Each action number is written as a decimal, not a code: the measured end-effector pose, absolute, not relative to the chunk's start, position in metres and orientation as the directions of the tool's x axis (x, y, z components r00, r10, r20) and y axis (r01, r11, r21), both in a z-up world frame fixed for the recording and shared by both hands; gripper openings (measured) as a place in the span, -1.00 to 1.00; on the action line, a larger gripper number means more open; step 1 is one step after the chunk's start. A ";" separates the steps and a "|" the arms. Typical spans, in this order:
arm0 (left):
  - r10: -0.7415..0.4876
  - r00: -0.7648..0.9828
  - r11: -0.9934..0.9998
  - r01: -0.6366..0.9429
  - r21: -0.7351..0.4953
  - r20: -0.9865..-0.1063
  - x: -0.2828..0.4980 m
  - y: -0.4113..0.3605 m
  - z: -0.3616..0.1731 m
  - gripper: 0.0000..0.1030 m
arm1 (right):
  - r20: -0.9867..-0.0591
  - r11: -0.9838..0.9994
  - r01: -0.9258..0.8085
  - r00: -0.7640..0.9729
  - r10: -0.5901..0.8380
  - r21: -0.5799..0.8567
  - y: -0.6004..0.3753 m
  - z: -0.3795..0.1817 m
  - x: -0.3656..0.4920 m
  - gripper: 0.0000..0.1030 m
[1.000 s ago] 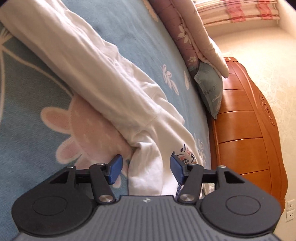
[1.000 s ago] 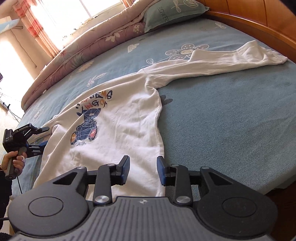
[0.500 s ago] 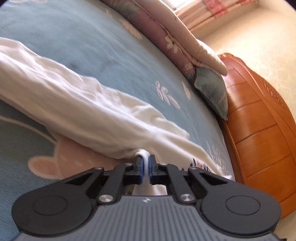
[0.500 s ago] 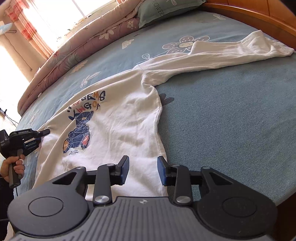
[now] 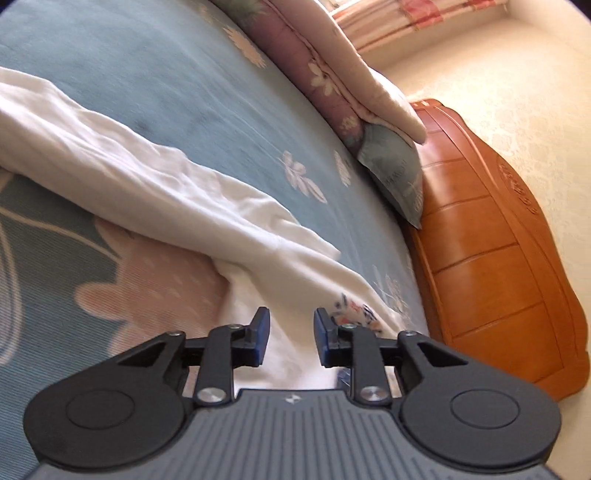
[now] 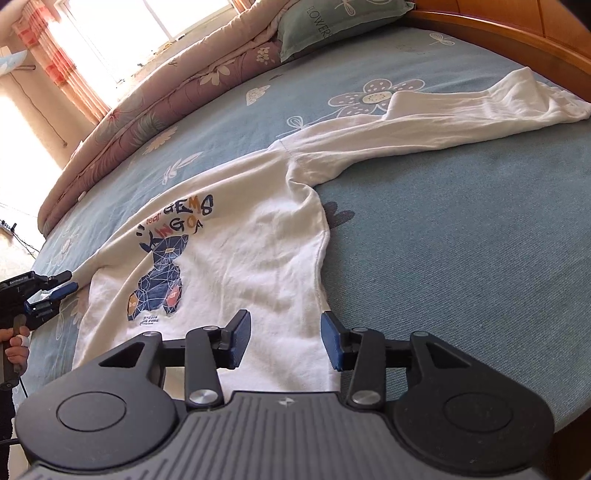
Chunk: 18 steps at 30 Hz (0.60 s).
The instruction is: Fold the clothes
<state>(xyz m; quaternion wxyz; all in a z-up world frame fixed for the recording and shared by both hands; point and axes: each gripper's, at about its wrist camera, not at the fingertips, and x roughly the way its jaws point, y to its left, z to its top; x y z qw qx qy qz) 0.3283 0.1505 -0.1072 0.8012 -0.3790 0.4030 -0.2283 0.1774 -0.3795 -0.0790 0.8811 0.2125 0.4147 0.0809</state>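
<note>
A white long-sleeved shirt (image 6: 240,266) with a blue printed figure lies face up on the blue bed sheet (image 6: 461,240). One sleeve (image 6: 461,114) stretches to the far right. In the left wrist view the other sleeve (image 5: 147,177) runs off to the upper left. My left gripper (image 5: 290,332) hovers just over the shirt's side by the armpit. Its jaws are opening, and the cloth lies under the gap, not pinched. From the right wrist view the left gripper (image 6: 55,286) sits at the shirt's left edge. My right gripper (image 6: 284,332) is over the hem, jaws opening, pads off the cloth.
A rolled pink floral quilt (image 6: 166,99) and a grey-green pillow (image 6: 332,22) line the far side of the bed. The wooden headboard (image 5: 498,258) rises beyond the pillow (image 5: 395,173). A hand (image 6: 14,350) holds the left gripper's handle.
The left gripper went from open to shut on a fold of the shirt, then let go; its jaws now stand apart and it has risen. The right jaws have widened over the hem.
</note>
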 end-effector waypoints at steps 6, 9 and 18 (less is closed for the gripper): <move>-0.753 0.389 0.640 0.244 -0.729 -0.531 0.325 0.078 -0.106 -0.19 | -0.648 0.882 -0.084 0.647 0.403 0.464 -0.344 -0.069 0.189 0.13; -0.648 0.416 0.756 0.248 -0.606 -0.637 0.321 0.072 -0.117 -0.27 | -0.663 0.887 -0.168 0.608 0.436 0.430 -0.314 -0.076 0.195 0.14; -0.494 0.490 0.864 0.180 -0.470 -0.719 0.312 0.118 -0.110 -0.52 | -0.761 0.947 -0.117 0.569 0.311 0.300 -0.362 -0.097 0.157 -0.04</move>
